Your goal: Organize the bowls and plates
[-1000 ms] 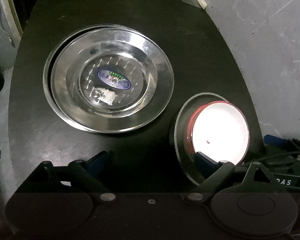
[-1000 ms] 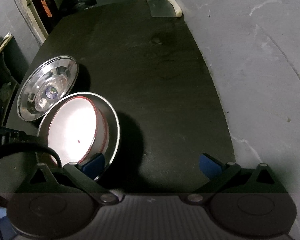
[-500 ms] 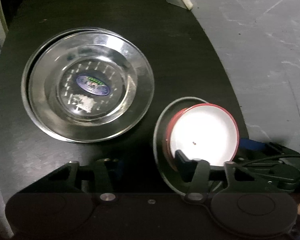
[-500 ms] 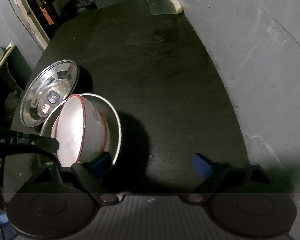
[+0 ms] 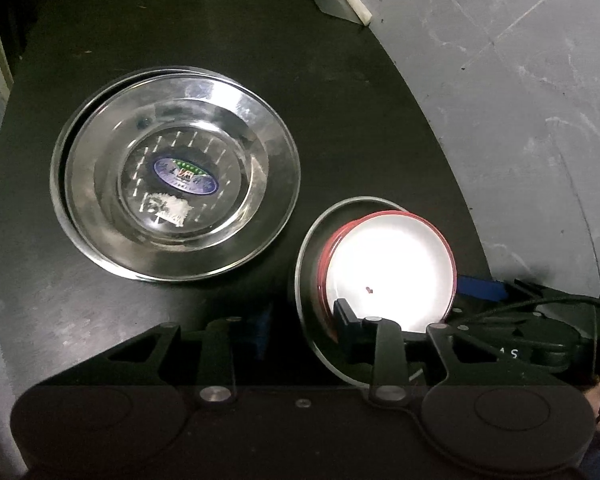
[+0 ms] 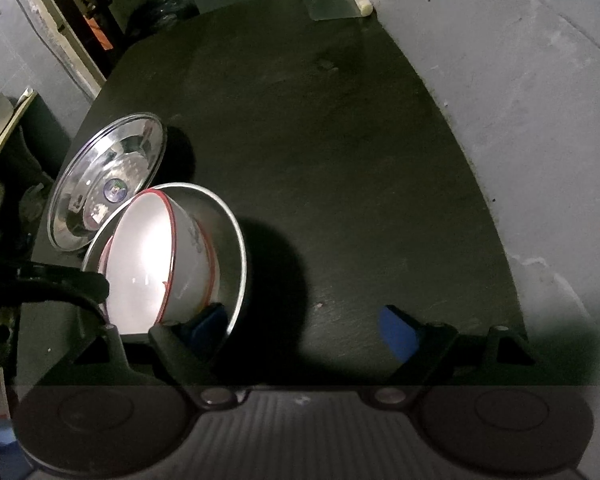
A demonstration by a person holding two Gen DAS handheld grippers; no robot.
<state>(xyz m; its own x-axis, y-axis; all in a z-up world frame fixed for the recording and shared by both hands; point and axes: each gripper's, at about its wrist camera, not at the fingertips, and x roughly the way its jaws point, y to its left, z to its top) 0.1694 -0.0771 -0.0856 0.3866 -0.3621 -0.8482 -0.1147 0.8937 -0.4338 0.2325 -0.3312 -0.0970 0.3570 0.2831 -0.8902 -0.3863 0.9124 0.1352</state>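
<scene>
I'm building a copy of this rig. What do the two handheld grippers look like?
Both the left gripper and the right gripper are matte black, with triangular cut-out linkage arms, silver pivot screws, round housings and blue finger pads. A black cable runs to the right gripper's body.

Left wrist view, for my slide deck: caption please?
Left gripper clamps steel bowl rim, red-rimmed white bowl inside, beside stacked steel plates.

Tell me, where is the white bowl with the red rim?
The white bowl sits tilted inside a steel bowl on the black table, left in the right wrist view, just in front of the shiny steel plates.
</scene>
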